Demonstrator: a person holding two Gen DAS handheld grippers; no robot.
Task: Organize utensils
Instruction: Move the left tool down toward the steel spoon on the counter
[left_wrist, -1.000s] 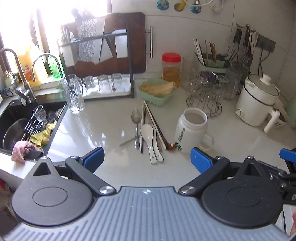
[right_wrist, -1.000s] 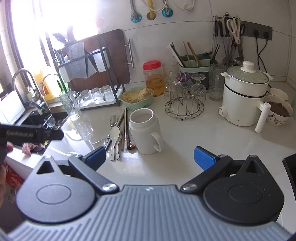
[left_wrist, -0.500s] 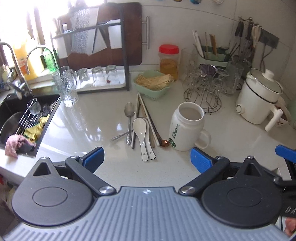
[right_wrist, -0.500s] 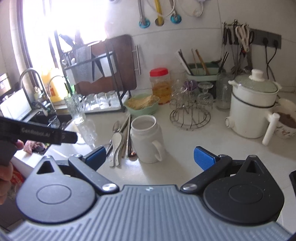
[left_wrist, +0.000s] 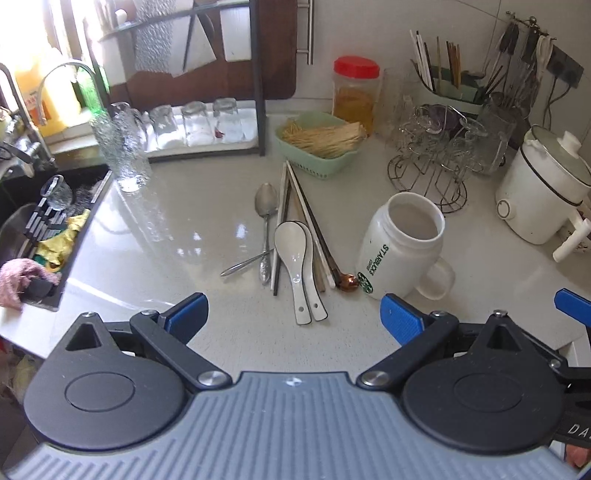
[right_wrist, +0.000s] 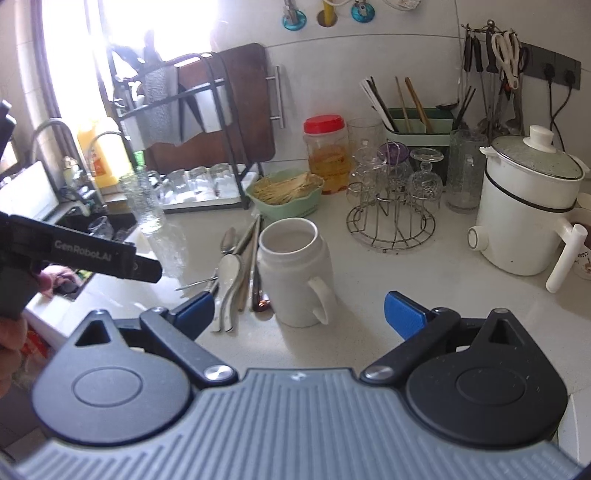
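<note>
Partly, white mug (right_wrist: 293, 273) hides chopsticks (right_wrist: 246, 258) behind it.

— What stands at the back of the bench (left_wrist: 177, 236)?
— A red-lidded jar (left_wrist: 355, 92), a green basket (left_wrist: 320, 147), a wire glass rack (left_wrist: 432, 162).
— And right?
— A white cooker (right_wrist: 528, 210). The sink (left_wrist: 33, 236) lies left.

Lower middle of the left wrist frame is bare counter (left_wrist: 155, 236), so easy way in. The white mug (left_wrist: 402, 251) blocks the right side of the utensil pile (left_wrist: 295, 243), touching it. Green basket (left_wrist: 317, 147) and glass rack (left_wrist: 432, 155) crowd the top.
</note>
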